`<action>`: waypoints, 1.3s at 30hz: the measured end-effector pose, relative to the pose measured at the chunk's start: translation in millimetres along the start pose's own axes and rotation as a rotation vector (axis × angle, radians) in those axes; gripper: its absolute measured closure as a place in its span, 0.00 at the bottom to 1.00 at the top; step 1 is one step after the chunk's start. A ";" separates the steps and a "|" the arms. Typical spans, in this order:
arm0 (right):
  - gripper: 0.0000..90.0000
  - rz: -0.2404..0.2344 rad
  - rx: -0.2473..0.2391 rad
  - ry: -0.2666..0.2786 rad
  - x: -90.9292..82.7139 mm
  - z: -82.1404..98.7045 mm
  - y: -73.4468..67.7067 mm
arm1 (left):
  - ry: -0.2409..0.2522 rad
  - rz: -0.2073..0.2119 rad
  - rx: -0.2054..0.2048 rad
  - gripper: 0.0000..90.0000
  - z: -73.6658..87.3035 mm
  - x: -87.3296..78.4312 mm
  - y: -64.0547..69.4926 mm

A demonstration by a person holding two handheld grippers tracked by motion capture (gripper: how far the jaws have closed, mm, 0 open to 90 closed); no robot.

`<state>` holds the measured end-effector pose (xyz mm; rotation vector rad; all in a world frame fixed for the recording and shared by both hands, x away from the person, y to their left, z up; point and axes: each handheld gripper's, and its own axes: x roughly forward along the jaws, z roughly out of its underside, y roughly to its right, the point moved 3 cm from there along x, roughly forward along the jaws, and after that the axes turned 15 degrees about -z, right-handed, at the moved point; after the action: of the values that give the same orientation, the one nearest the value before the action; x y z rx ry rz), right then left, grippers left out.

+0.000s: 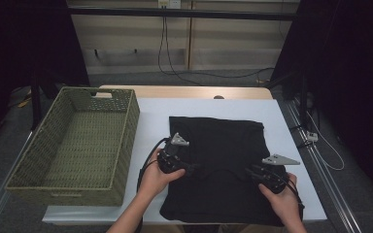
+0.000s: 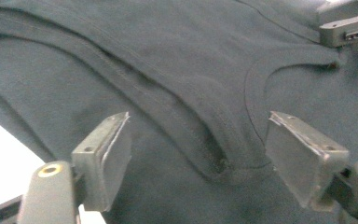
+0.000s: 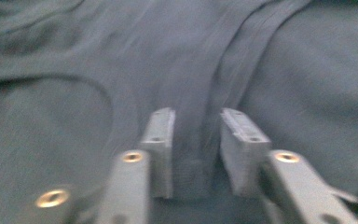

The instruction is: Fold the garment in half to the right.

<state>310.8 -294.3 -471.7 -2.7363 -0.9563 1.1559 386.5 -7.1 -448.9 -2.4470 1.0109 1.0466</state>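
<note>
**Both grippers on black shirt, near front edge of tabletop**

Black shirt lies folded flat on the white tabletop, right of centre, its lower hem reaching the front edge. Green woven basket sits at the left edge, close to the shirt but not touching, overhanging the tabletop's left side. Nothing lies between basket and shirt. Cables hang down the wall behind the far edge.

Left gripper rests on the shirt's left part, jaws open wide; in the left gripper view a raised fold with the collar seam sits between the pads, which do not touch it. Right gripper is on the shirt's right part, jaws narrowly apart; in the right gripper view a ridge of cloth runs between them, but whether the pads press it I cannot tell, the picture is blurred.

High view is dark: shirt folds barely readable, fingertips of both grippers lost against black cloth. Forearms cut off at the bottom. Basket inside looks bare, its near wall hides part of the floor.
</note>
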 end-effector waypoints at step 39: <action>0.94 -0.107 -0.011 0.140 -30.4 -0.2 -7.5 | -0.041 0.082 0.052 0.99 -9.3 -16.3 10.5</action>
<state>290.6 -304.7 -450.1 -2.6944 -1.0786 0.9322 375.9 -11.3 -430.7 -2.3505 1.1192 1.0779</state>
